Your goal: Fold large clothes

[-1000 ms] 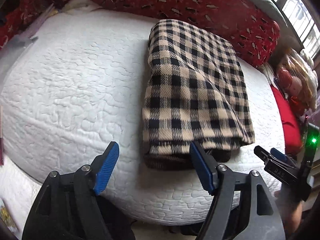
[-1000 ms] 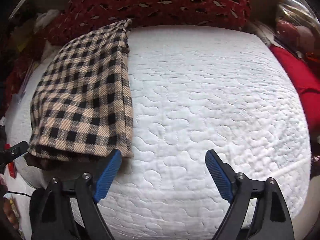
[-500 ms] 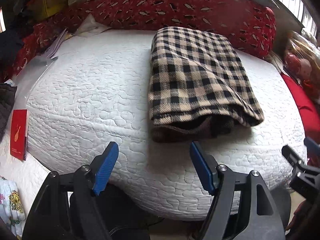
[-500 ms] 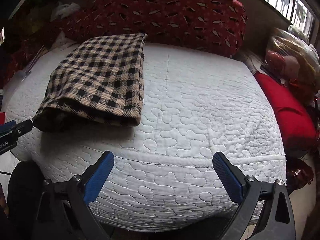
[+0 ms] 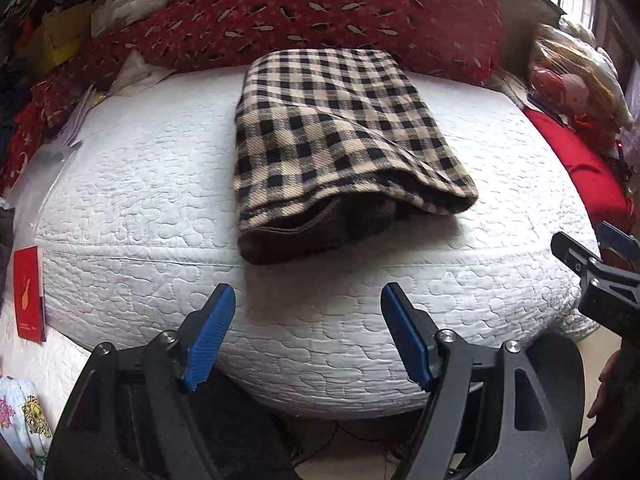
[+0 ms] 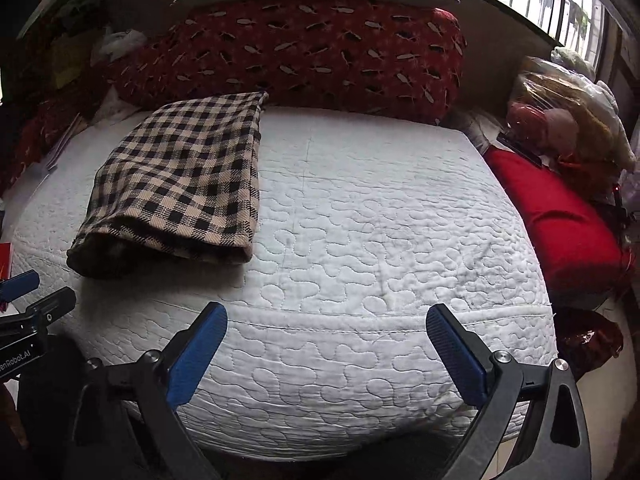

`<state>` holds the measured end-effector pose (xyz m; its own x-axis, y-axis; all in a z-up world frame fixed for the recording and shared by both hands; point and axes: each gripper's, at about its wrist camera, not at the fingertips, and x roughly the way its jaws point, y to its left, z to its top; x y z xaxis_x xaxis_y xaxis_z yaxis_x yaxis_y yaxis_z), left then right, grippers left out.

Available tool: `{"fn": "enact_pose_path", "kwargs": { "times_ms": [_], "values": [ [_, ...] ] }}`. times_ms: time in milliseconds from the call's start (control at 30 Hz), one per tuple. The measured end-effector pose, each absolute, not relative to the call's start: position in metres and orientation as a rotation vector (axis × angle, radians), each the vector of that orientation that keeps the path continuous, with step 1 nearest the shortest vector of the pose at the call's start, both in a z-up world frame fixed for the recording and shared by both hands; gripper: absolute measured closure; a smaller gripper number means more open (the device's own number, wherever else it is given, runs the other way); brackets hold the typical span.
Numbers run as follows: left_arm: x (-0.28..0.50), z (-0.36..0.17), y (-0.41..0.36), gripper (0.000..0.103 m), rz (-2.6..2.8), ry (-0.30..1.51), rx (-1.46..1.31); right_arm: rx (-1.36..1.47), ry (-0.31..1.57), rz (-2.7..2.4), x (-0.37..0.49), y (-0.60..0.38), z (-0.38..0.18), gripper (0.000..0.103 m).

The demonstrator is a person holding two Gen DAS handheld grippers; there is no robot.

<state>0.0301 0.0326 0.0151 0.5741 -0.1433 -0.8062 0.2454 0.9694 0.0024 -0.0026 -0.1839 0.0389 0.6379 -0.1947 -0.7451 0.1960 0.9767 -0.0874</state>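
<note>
A tan and black checked garment (image 5: 340, 144) lies folded in a thick rectangle on the white quilted mattress (image 5: 152, 184), its brown lining showing at the near end. In the right wrist view the garment (image 6: 184, 180) lies at the left of the mattress (image 6: 380, 216). My left gripper (image 5: 308, 336) is open and empty, off the mattress's near edge, in front of the garment. My right gripper (image 6: 326, 356) is open and empty, off the near edge, to the right of the garment. Each gripper shows at the edge of the other's view, the right one (image 5: 592, 264) and the left one (image 6: 32, 304).
A long red patterned bolster (image 6: 304, 52) lies along the far side. A red cushion (image 6: 556, 216) and bagged soft toys (image 6: 568, 120) sit at the right. A red envelope (image 5: 28, 292) and papers (image 5: 76, 120) lie at the left. Windows are at the upper right.
Both grippers have drawn back and away from the garment's near end, past the mattress edge. The folded garment has stayed in place on the mattress.
</note>
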Motion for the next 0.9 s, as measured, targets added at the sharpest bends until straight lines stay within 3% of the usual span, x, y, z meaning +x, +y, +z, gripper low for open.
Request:
{"fn": "enact_pose_path", "kwargs": {
  "times_ms": [900],
  "values": [
    [0.018,0.028,0.022,0.028,-0.335,0.924,0.136,-0.001,0.858,-0.223,-0.004,-0.184,0.042,0.003]
  ]
}}
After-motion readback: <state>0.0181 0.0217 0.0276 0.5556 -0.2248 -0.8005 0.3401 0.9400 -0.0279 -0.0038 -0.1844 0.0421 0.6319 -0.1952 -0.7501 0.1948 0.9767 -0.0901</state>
